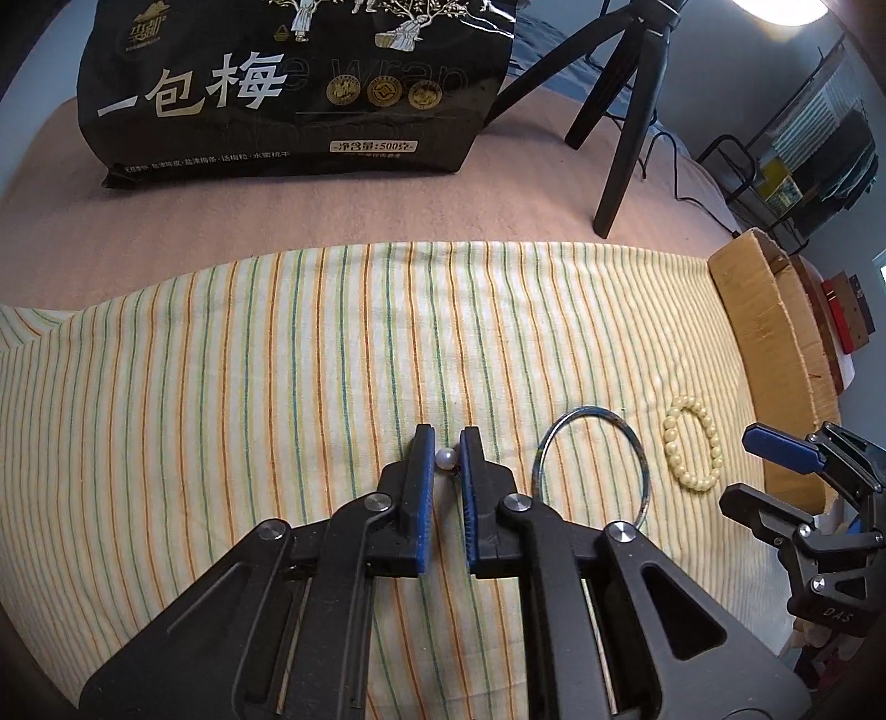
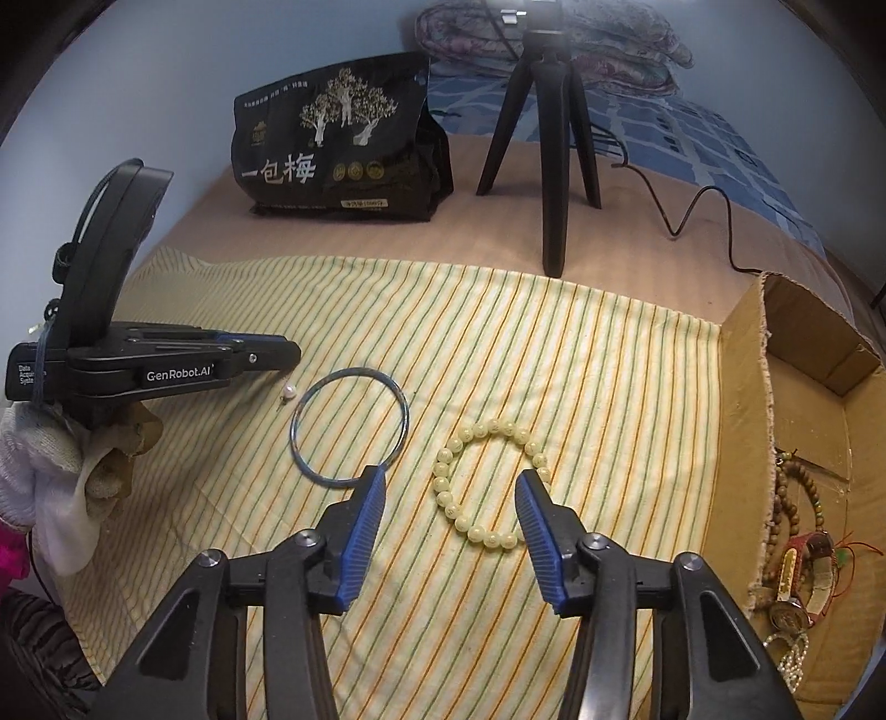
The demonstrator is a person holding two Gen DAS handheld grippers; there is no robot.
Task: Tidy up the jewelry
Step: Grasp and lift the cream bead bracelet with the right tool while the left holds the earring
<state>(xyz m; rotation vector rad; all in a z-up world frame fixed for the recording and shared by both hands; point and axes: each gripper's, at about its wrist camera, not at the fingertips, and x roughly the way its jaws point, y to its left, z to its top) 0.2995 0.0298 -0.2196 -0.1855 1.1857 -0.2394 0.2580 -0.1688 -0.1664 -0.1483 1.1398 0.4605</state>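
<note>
Nearby, a thin bangle (image 2: 350,427) lies between pearl (image 2: 289,392) and bead bracelet (image 2: 490,481).

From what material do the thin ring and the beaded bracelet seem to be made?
Ring: probably metal, a thin hoop with a bluish, glossy sheen. Bracelet: round pale-yellow beads with a smooth, soft shine, perhaps plastic, resin or stone; the look leaves it open.

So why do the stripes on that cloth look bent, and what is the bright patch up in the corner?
Left wrist view: the wide lens bows the striped cloth, corners fall dark, and a lamp glares at top right. Right wrist view: same curving on the cloth, evener light, and the beaded bracelet stays sharp.
</note>
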